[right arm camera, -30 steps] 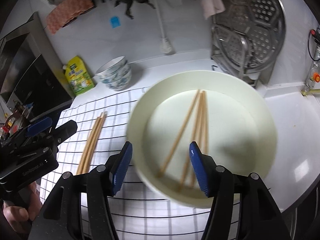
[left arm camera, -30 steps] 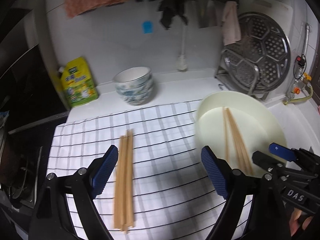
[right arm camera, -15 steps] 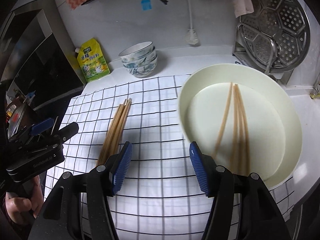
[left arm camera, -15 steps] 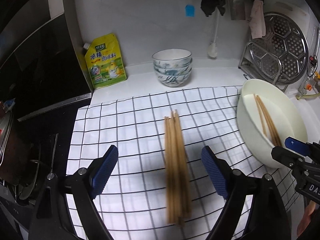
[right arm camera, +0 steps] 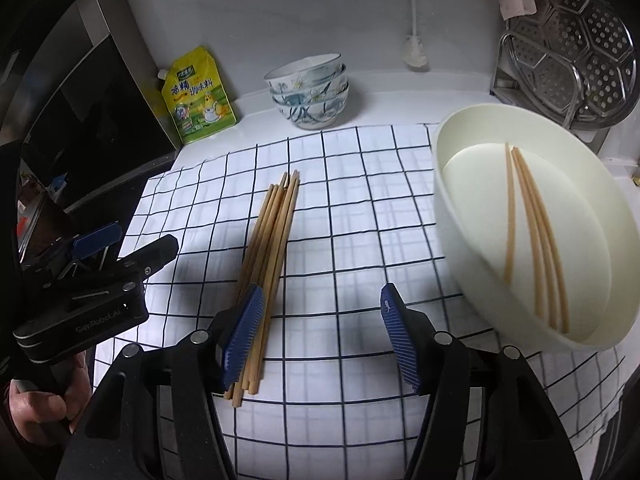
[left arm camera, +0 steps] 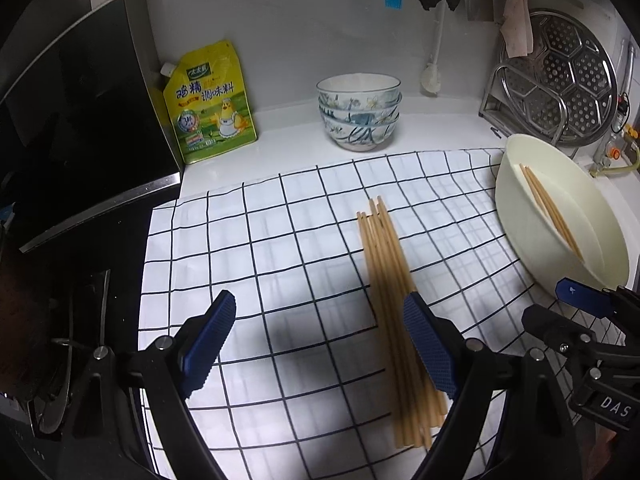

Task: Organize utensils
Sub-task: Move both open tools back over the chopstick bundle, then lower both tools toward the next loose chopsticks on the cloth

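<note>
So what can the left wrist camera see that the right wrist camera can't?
Only the left wrist view shows the right gripper from outside, at its right edge, and the dark stove area beside the cloth. Only the right wrist view shows the left gripper from outside with the hand that holds it, and looks deeper into the cream basin, so its chopsticks show in full. Both show the chopstick bundle on the checked cloth, the stacked bowls and the yellow pouch.
</note>
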